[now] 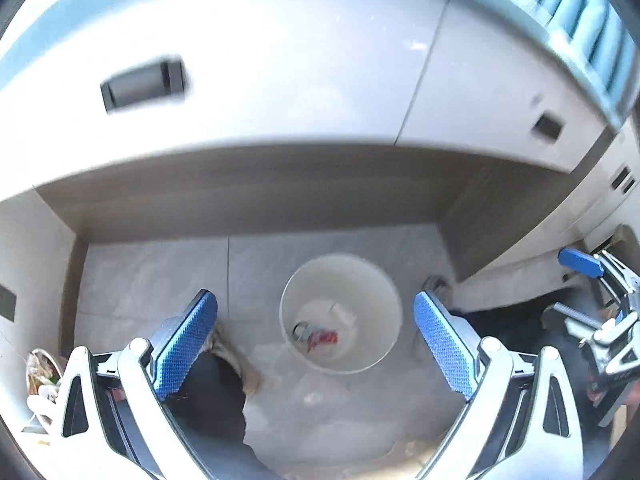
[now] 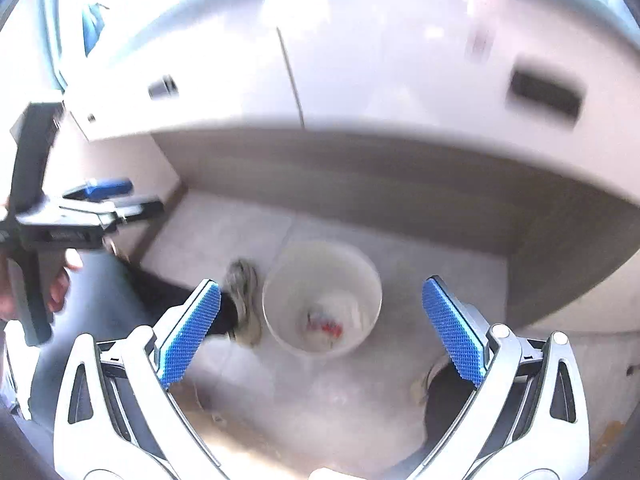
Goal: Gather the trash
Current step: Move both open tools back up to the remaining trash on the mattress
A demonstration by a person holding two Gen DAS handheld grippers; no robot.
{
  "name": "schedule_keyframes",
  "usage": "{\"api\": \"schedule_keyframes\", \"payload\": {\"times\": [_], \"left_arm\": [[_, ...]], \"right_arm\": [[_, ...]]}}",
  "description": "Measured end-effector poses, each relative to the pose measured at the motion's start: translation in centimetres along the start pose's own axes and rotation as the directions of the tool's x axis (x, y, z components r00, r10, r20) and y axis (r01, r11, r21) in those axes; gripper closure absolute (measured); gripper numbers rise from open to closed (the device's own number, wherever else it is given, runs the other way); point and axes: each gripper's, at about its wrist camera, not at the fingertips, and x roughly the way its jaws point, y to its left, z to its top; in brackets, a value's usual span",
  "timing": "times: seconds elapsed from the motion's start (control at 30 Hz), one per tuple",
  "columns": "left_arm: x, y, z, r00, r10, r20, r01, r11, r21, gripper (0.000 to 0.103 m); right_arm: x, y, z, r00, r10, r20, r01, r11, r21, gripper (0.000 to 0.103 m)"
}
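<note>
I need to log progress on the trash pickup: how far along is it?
Done: some crumpled trash lies at the bottom of the white bin under the desk. In hand: nothing; the left gripper and right gripper are both open and empty above the bin. Possibly left: a litter-filled container at the left edge.
</note>
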Motion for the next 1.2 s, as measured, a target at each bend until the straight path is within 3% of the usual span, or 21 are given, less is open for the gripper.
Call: {"api": "schedule_keyframes", "payload": {"times": [0.23,0.43,0.77,0.97,1.2], "left_arm": [[-7.5,-2.5,3.4,0.984,-0.023,0.175,0.016,0.999,0.042,0.006],[-11.4,-3.3,6.4,0.959,-0.012,0.282,-0.005,0.998,0.059,0.006],[-13.8,-2.7,14.7,0.936,0.017,0.351,-0.035,0.998,0.043,0.006],[-11.0,-1.6,19.8,0.945,0.017,0.327,-0.032,0.999,0.040,0.006],[-7.0,-1.6,25.2,0.955,-0.003,0.297,-0.015,0.998,0.058,0.006]], "right_arm": [[-9.8,1.2,5.6,0.970,0.027,0.242,-0.019,0.999,-0.037,0.005],[-13.3,2.2,9.3,0.943,0.002,0.333,0.012,0.999,-0.040,0.005],[-12.5,1.4,15.5,0.951,-0.058,0.305,0.049,0.998,0.037,0.005],[-9.9,1.3,18.6,0.948,-0.137,0.286,0.151,0.988,-0.029,0.005],[-6.2,-0.4,23.2,0.954,-0.140,0.267,0.153,0.988,-0.030,0.005]]}}
